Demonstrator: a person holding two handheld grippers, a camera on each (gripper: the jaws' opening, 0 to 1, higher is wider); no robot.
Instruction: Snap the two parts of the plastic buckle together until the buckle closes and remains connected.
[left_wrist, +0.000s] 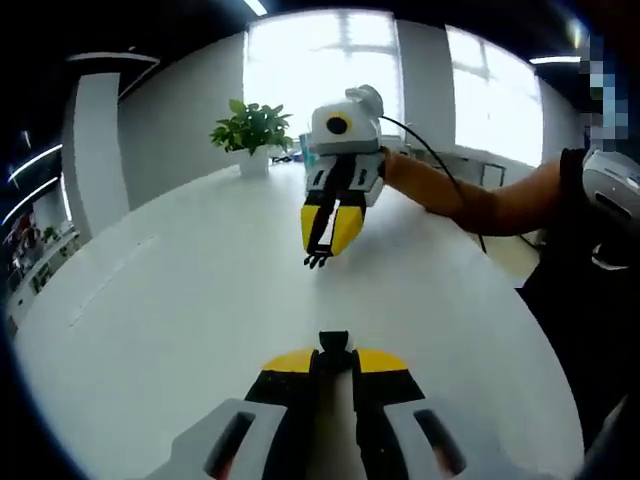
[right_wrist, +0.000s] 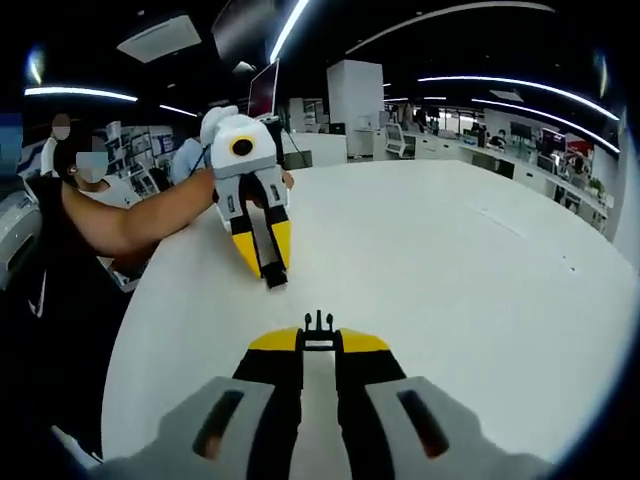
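We are looking across a broad white table (left_wrist: 180, 290) that curves away toward bright windows in the left gripper view and toward a dim open office in the right gripper view; a small potted plant (left_wrist: 253, 131) stands at its far edge near the windows. A person's bare forearm (left_wrist: 480, 200) reaches in over the table, carrying one tool toward the other, so the two tools face each other above the tabletop, well apart. The left gripper (left_wrist: 334, 352) has its yellow-tipped jaws drawn close together on a small black plastic piece, the socket half of the buckle (left_wrist: 334, 343), which pokes out just past the tips; in the right gripper view the same tool hangs tip-down over the table with the dark piece at its end. The right gripper (right_wrist: 318, 332) likewise has its jaws pinched nearly shut on the pronged half of the buckle (right_wrist: 318, 321), whose thin black prongs stick forward; from the left gripper view those prongs show below its yellow tips. We judge each half is held by its rear so the mating ends stay free and pointed at one another, ready to be lined up and pushed together; the two halves are not yet touching, so the snap is not yet made
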